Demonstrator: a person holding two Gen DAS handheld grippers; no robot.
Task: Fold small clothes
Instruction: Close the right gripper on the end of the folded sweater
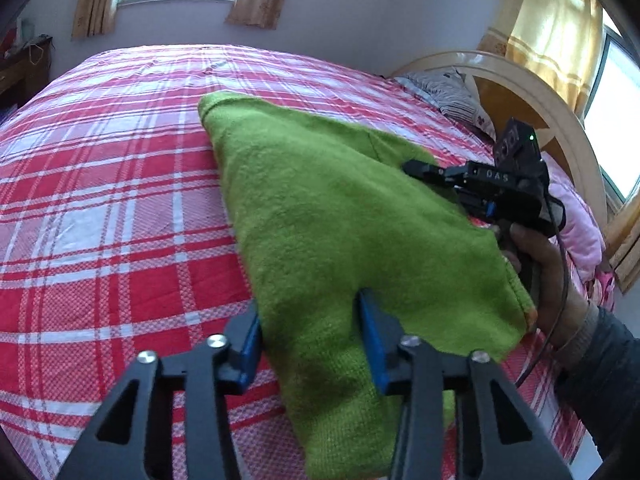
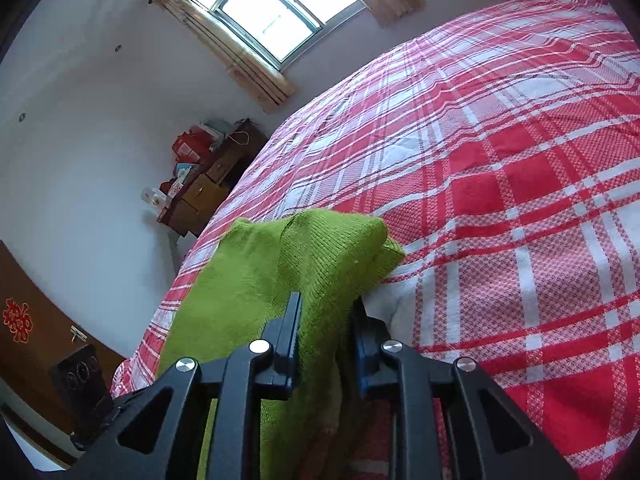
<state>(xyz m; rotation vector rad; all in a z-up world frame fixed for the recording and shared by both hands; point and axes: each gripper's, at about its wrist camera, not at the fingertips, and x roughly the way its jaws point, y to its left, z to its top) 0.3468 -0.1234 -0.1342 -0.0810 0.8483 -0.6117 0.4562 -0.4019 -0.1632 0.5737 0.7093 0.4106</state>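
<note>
Both hand-held grippers pinch the green knitted garment (image 1: 328,216), which lies partly lifted on the bed with its red-and-white plaid cover (image 1: 120,184). Nearest, the left hand-held gripper (image 1: 310,336) has its jaws partly closed on a bunched near edge; farther right, the right hand-held gripper (image 2: 326,332) clamps narrowly on another fold. This looks like the grasp before a fold; next, I judge, both should lift and carry the held edge evenly toward the far side.

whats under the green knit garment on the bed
The red plaid bedsheet shows all around the green knit garment and continues beneath it. Anything else under it is covered by the fabric and cannot be seen.
</note>
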